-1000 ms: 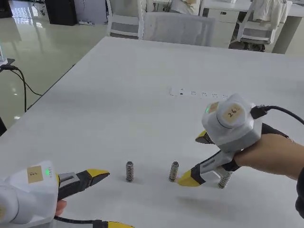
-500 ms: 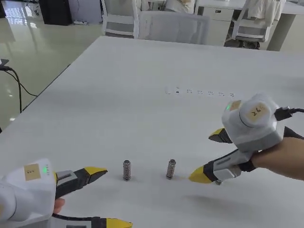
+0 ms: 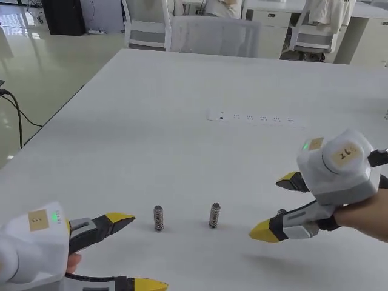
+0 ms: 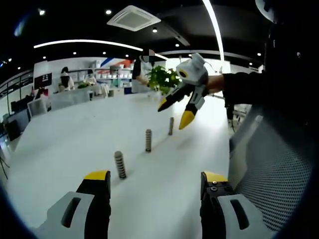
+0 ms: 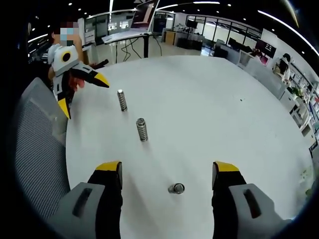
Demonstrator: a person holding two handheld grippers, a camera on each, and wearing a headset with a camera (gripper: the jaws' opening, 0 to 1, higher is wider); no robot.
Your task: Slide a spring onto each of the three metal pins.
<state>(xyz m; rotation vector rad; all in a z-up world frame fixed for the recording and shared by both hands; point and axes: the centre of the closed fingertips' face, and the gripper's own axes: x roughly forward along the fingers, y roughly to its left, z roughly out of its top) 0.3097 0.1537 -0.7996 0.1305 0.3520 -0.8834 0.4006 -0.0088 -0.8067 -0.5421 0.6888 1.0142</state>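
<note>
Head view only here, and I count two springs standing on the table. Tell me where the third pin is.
Observer: The right gripper view has it. The third pin stands between the open jaws of the right gripper, touching neither.
Operator: Say whether it carries a spring.
Observer: The left gripper view shows it side-on, in one row beyond the near spring and the middle spring. It looks coiled like them, but it is small there, so I am not certain.

three springs [image 5: 142, 129] in a row on the table [image 5: 214, 99]
</note>
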